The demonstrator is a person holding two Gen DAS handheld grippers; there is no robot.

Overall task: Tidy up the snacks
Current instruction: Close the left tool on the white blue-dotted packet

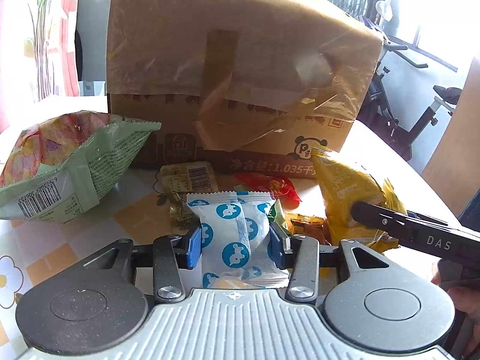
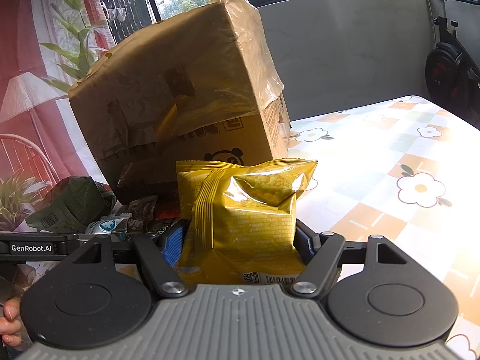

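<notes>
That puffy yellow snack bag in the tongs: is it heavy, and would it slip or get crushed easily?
The yellow snack bag looks puffed with air, so it is probably light for its size. Its glossy film shines in the sunlight, so it may be slippery. The right tongs hold it by its sides and the film creases near the top, so hard squeezing could crush what is inside.

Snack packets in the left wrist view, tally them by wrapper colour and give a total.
White packet with blue dots: 1
Yellow foil bag: 1
Green bag: 1
Red wrapper: 1
Olive barcoded packet: 1
Brown-orange wrapper: 1
Total: 6
</notes>
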